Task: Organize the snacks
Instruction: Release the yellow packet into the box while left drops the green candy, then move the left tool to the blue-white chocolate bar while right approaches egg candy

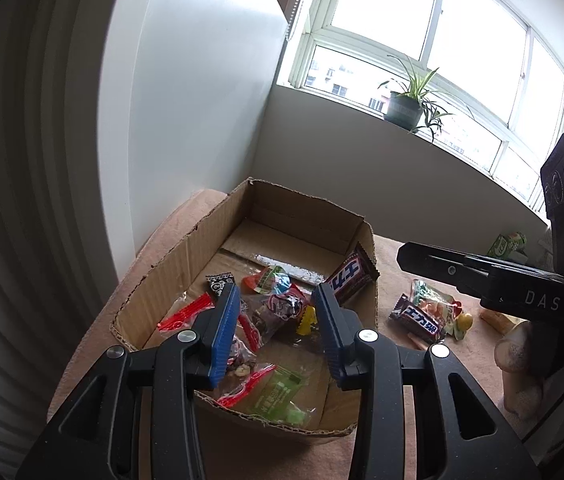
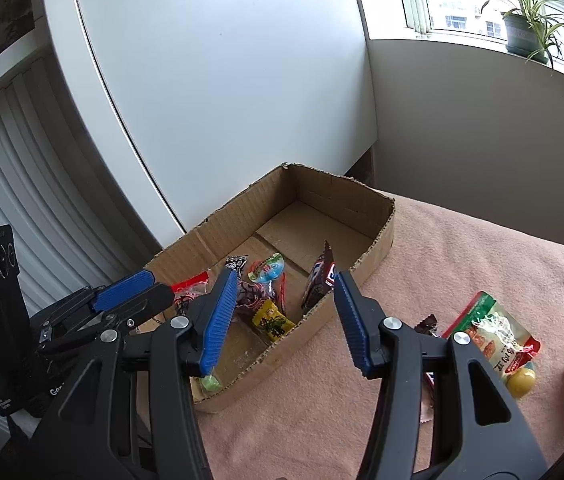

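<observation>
Right wrist view: between placements, the right gripper (image 2: 285,280) and left gripper (image 1: 276,298) are held wide and empty over the cardboard box (image 2: 377,248) of snacks, so a reach toward 3 o'clock for the noodle packet (image 2: 489,332) is judged next.

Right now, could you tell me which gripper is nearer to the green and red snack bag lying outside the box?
Right. The right gripper hovers at the box's near wall, just beside the snack bag; the left gripper hangs over the cardboard box interior, farther away.
</observation>
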Tool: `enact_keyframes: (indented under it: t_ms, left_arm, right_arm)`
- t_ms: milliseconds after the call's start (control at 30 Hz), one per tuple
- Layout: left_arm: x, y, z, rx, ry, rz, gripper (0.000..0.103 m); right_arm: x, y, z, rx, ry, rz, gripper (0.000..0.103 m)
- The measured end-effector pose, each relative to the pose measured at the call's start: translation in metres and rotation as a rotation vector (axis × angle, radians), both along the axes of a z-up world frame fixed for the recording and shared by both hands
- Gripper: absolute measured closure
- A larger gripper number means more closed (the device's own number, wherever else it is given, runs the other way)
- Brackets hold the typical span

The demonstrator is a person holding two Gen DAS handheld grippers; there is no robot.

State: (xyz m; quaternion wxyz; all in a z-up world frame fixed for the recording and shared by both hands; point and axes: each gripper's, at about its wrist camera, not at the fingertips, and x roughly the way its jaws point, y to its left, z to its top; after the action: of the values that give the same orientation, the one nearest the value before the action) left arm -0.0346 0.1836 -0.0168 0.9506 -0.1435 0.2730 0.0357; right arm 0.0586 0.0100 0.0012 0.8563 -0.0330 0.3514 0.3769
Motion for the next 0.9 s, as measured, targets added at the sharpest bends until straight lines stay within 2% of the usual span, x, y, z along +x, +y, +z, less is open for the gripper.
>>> enact_keyframes:
  t_ms: [300, 533, 700, 900]
  left_arm:
    - [0.006, -0.032, 0.010, 0.000, -0.029, -0.073, 0.065]
    - [0.018, -0.085, 0.007, 0.024, -0.008, -0.188, 0.065]
    - [0.031, -0.120, -0.001, 0.022, 0.031, -0.278, 0.065]
    - [0.054, -0.140, -0.019, -0.006, 0.117, -0.308, 0.065]
  right_arm:
    - [0.014, -0.073, -0.001, -0.016, -0.001, -0.117, 0.051]
    - [0.035, -0.132, -0.015, 0.017, 0.075, -0.214, 0.051]
    - [0.040, -0.156, -0.021, 0.028, 0.107, -0.225, 0.051]
    - [0.059, -0.173, -0.049, -0.011, 0.185, -0.279, 0.055]
